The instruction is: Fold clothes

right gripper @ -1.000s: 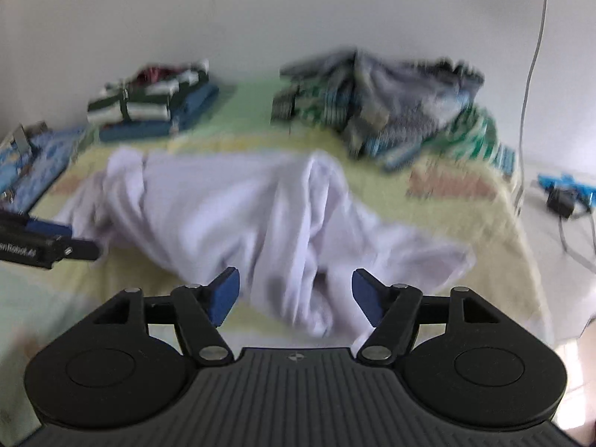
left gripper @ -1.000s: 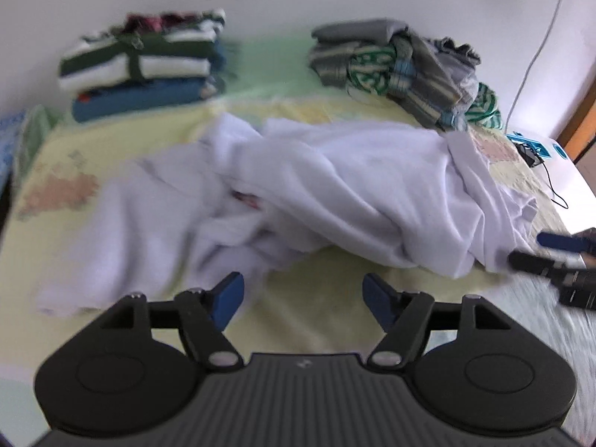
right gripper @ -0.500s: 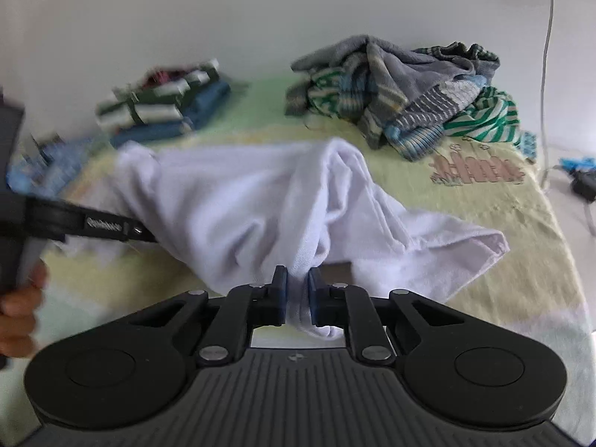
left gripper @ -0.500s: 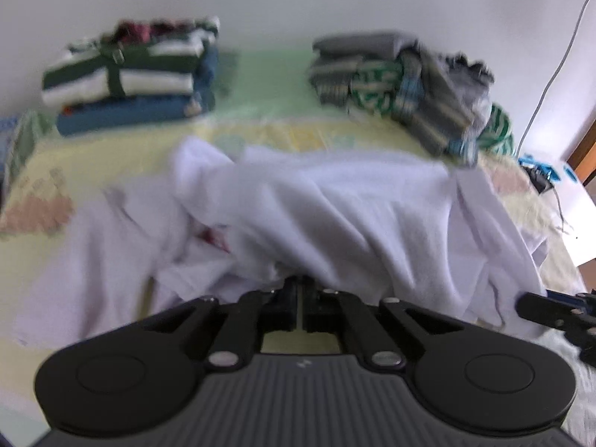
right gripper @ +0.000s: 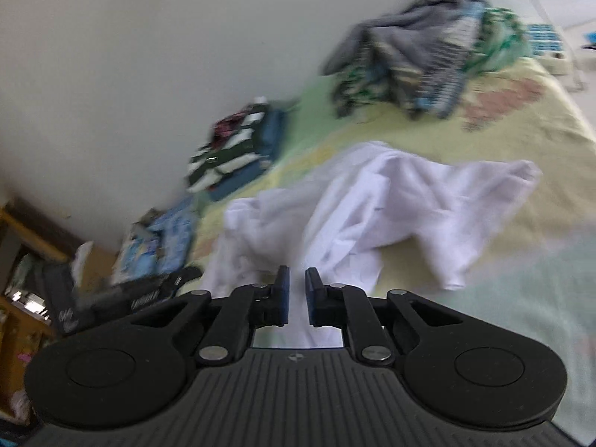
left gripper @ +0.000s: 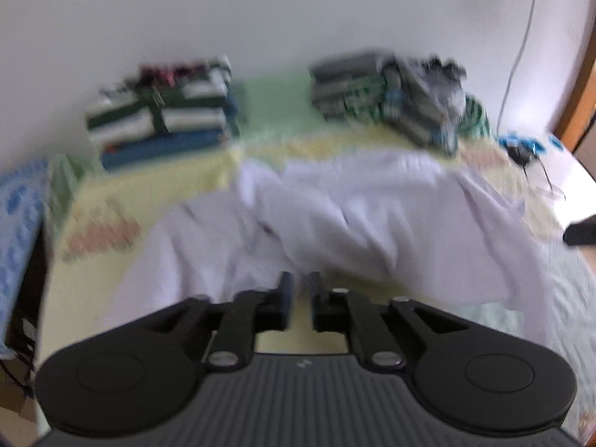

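Observation:
A crumpled white garment [left gripper: 372, 223] [right gripper: 409, 201] lies across the yellow-green bed sheet [left gripper: 149, 193]. My left gripper [left gripper: 301, 279] is at its near edge. Its jaws are opening and stand a narrow gap apart, and the cloth's folds run up between the tips. My right gripper [right gripper: 297, 275] is at another part of the near edge. Its jaws are closing, with a strip of white cloth running down between the blue pads. The right wrist view is tilted and both views are blurred. The left gripper's black body [right gripper: 141, 294] shows at the left of the right wrist view.
A folded stack of clothes [left gripper: 164, 126] [right gripper: 238, 149] sits at the back left by the wall. An unfolded pile of striped clothes [left gripper: 395, 97] [right gripper: 428, 48] lies at the back right. A blue patterned item [right gripper: 160, 238] lies at the bed's left edge, with wooden furniture [right gripper: 22, 223] beyond it.
Both grippers went from wide open to closed on the garment's near edge, then rose with it. The right wrist view has rolled. The left jaws have parted slightly since half a second ago.

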Motion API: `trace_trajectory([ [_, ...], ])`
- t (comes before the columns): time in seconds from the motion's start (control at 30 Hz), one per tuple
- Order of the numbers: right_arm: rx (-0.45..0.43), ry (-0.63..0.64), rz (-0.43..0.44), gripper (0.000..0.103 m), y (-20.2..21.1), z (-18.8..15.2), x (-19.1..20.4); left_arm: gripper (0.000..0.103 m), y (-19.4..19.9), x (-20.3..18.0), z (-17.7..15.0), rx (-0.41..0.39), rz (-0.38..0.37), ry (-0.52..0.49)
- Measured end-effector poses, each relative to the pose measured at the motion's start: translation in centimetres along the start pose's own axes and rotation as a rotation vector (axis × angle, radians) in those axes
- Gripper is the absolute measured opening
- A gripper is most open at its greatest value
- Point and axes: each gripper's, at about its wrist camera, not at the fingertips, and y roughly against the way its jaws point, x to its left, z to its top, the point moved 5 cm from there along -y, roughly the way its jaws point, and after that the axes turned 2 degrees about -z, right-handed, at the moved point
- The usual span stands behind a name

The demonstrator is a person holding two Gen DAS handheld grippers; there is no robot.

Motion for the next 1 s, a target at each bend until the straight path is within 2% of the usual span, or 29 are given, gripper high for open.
trace_trajectory([
  [0.1,-0.018,0.026,-0.103,0.008,-0.1,-0.6,-1.4,0.053,-2.8,-0.7,-0.7,0.017,-0.017,0.043],
  [0.13,-0.029,0.051,-0.138,0.012,-0.2,-0.8,-1.6,0.060,-3.7,-0.9,-0.7,0.021,-0.022,0.058],
  [0.17,-0.033,0.095,-0.178,0.018,-0.6,-1.1,-1.5,0.064,-4.6,-1.1,-0.6,0.026,-0.017,0.070],
  [0.2,-0.036,0.142,-0.219,0.023,-0.9,-1.4,-1.3,0.073,-5.4,-1.3,-0.4,0.030,-0.007,0.082],
  [0.23,-0.035,0.170,-0.241,0.041,-1.3,-1.9,-1.0,0.078,-6.3,-1.5,-0.2,0.033,0.003,0.093],
  [0.27,-0.034,0.194,-0.261,0.055,-1.7,-2.3,-0.6,0.079,-7.1,-1.6,0.0,0.040,0.007,0.108],
  [0.37,-0.023,0.269,-0.286,0.058,-3.4,-3.8,0.1,0.078,-8.8,-1.8,0.5,0.063,0.001,0.162],
  [0.4,-0.014,0.292,-0.299,0.058,-3.9,-4.4,0.4,0.076,-9.2,-2.0,0.7,0.062,0.008,0.166],
  [0.5,0.003,0.344,-0.342,0.058,-5.3,-6.0,0.7,0.052,-9.6,-2.4,1.0,0.057,0.030,0.160],
  [0.53,0.002,0.335,-0.351,0.058,-5.7,-6.3,0.4,0.029,-9.6,-2.4,1.1,0.055,0.029,0.160],
  [0.57,0.000,0.324,-0.359,0.057,-6.1,-6.6,-0.1,0.015,-9.7,-2.4,1.2,0.052,0.028,0.161],
  [0.6,-0.002,0.313,-0.367,0.056,-6.4,-6.9,-0.5,0.011,-9.7,-2.3,1.3,0.057,0.024,0.171],
  [0.7,-0.035,0.277,-0.395,0.050,-6.8,-7.1,-1.4,0.010,-9.0,-1.8,1.4,0.042,0.023,0.185],
  [0.73,-0.038,0.276,-0.400,0.041,-6.7,-7.0,-1.5,0.009,-8.5,-1.8,1.5,0.030,0.028,0.177],
  [0.77,-0.039,0.275,-0.403,0.023,-6.6,-6.9,-1.7,0.009,-8.0,-1.8,1.6,0.016,0.035,0.167],
  [0.8,-0.040,0.275,-0.407,0.015,-6.5,-6.8,-1.9,0.008,-7.4,-1.8,1.8,-0.001,0.041,0.158],
  [0.9,-0.055,0.146,-0.306,0.010,-5.4,-5.9,-2.5,0.006,-5.0,-1.8,2.7,-0.048,0.037,0.148],
  [1.0,-0.059,0.102,-0.198,0.010,-4.2,-5.0,-1.3,0.005,-1.7,-1.6,3.4,-0.099,0.046,0.109],
])
